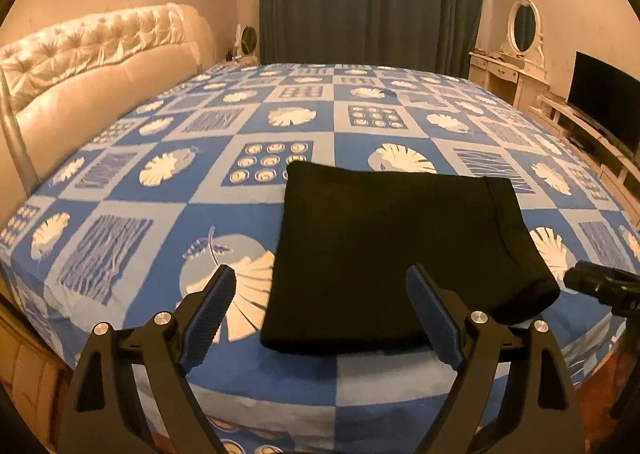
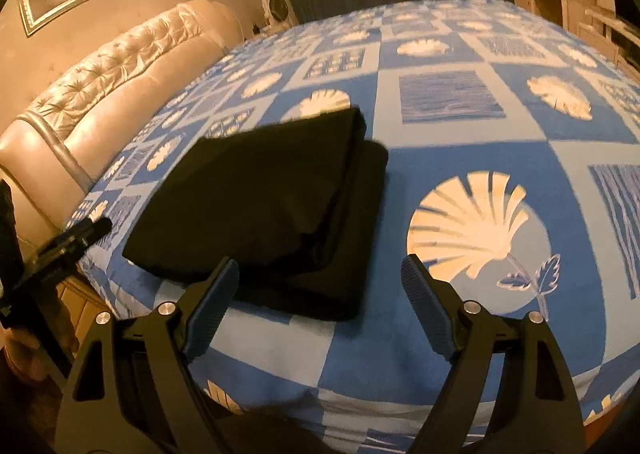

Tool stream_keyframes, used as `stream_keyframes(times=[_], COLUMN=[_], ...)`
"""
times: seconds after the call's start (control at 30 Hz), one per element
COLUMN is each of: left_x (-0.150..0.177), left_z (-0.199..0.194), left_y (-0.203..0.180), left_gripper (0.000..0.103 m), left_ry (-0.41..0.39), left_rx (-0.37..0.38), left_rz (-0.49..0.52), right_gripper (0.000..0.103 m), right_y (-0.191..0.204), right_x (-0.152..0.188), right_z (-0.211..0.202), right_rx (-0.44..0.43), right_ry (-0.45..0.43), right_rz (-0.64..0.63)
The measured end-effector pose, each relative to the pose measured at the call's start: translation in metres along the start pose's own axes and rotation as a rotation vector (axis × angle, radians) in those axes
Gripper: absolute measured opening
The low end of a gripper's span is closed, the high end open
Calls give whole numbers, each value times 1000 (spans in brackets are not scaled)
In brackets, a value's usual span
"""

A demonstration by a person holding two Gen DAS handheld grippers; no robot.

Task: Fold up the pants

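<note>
While the pants [image 1: 400,254] lie folded into a compact black rectangle near the front edge of the bed [image 1: 160,190], treat them as soft, light cloth that sags when lifted and slides layer over layer. Judged best grip: the thick folded edge nearest the tools, pinching all layers together. Left tool [image 1: 320,318] stands wide apart, holding nothing, hovering just before the near edge of the pants. Right tool [image 2: 316,310] is equally wide and empty, poised over the near right corner of the pants without contact.
</note>
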State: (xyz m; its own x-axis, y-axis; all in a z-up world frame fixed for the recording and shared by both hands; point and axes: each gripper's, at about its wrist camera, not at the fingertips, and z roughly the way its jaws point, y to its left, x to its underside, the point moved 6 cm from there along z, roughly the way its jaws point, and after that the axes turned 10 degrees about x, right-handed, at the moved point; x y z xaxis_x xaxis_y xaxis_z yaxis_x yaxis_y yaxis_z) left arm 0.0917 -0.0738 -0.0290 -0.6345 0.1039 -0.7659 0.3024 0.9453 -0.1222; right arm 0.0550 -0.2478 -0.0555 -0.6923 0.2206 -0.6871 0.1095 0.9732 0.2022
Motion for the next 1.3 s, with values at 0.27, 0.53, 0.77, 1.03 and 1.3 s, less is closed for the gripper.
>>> stream_keyframes(times=[0.27,0.53,0.77,1.03,1.3], left_x=[-2,-6,-9,-4,-2], left_z=[-5,-5,-12,-13,-16], left_y=[-3,2,-2,-10,-17], left_gripper=[86,86,88,89,89], left_ry=[-35,-37,-66,-52,-12], left_rx=[-40,-23,-6,-65,-46], left_rz=[30,-7,0,39,74], right_gripper=[84,85,85,85,85], right_y=[-2,3,5,7,8], right_x=[-7,-3,-1,2,4], right_z=[-6,-5,-4,-1,2], right_rx=[3,-1,-2,-7,-10], right_ry=[-25,-15,-6,11,23], right_rz=[-18,-29,-36,-39,-39])
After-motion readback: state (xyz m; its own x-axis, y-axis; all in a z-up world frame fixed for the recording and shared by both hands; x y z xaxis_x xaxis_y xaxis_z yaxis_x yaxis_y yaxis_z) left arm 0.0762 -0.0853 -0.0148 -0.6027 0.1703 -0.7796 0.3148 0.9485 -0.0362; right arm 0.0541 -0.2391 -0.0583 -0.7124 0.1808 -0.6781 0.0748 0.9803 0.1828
